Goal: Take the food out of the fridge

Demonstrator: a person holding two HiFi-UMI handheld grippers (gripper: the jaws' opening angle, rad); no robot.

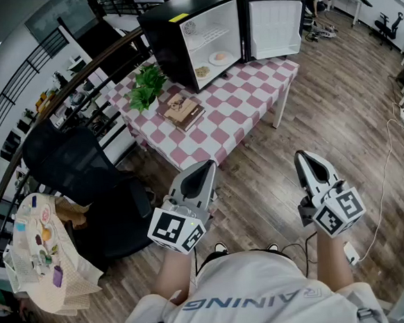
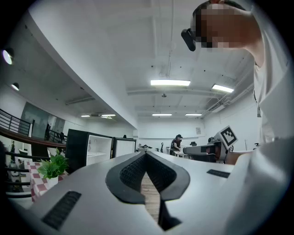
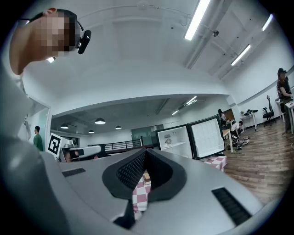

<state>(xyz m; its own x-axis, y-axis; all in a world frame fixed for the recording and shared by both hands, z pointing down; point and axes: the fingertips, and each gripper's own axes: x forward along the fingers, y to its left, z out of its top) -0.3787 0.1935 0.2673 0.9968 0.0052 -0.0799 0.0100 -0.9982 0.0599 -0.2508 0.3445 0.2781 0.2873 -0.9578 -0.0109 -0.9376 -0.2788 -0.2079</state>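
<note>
The food (image 1: 219, 57) is well apart from both of your grippers: it sits inside the fridge (image 1: 171, 38), which stands at the far end of the tabletop (image 1: 246, 105), while you stand off the tabletop's near corner. Your left gripper (image 1: 208, 165) has its jaws pressed together at the tips with nothing between them; only floor shows through the gap behind the pads. Your right gripper (image 1: 303, 156) is likewise closed and empty.

You hold both grippers level in front of your body, side by side and apart from each other, pointing toward the table. In the head view the left one's tip lines up with the tabletop's near corner; the right one is over bare wooden floor (image 1: 336, 91).

The fridge door (image 1: 273, 26) is swung wide open to the right. On the fridge's bottom level a plate carries a pale, pinkish item toward the right side, and a second brownish item (image 1: 202, 71) lies at the front left of that level; at this range you cannot tell what either food is. The wire shelf (image 1: 209, 35) above looks bare.

On the checked tabletop, a potted plant (image 1: 147, 86) stands at the left edge just beside the fridge, and a wooden box (image 1: 183, 110) lies near the middle.
</note>
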